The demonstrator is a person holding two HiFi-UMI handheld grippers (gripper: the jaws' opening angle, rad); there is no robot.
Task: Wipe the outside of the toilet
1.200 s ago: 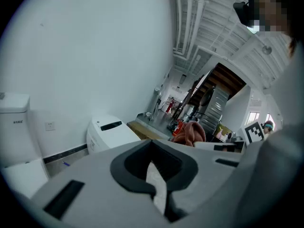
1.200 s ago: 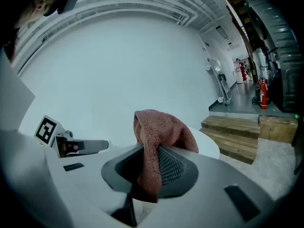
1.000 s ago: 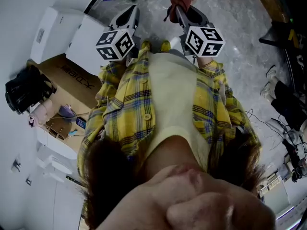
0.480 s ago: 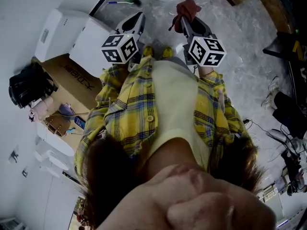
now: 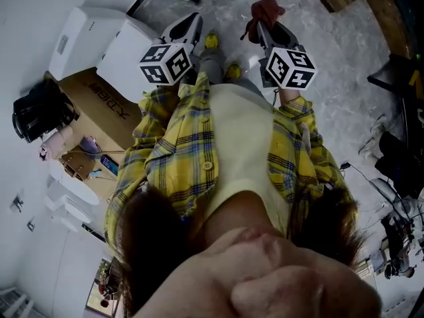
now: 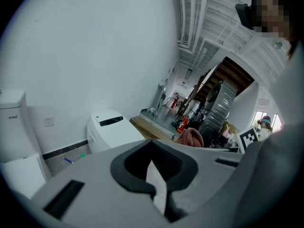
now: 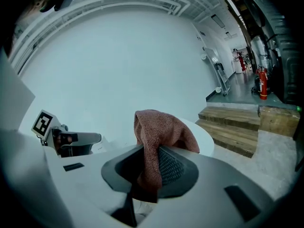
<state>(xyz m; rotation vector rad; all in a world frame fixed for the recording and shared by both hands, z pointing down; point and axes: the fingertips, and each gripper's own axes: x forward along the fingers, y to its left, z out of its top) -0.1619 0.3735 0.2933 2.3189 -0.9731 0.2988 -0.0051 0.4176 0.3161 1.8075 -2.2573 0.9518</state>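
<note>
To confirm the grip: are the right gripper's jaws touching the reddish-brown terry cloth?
Touching. Right gripper view: the right gripper pinches the reddish-brown terry cloth between its jaws.

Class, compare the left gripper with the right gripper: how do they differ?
The right gripper clamps a cloth; the left gripper's jaws meet on nothing. The left gripper is nearer the wall, the right gripper nearer the wooden steps. Both carry marker cubes.

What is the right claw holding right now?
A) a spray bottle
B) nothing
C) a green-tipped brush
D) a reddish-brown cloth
D: in the right gripper view, the right claw is shut on the reddish-brown cloth, which bunches up above its jaws.
</note>
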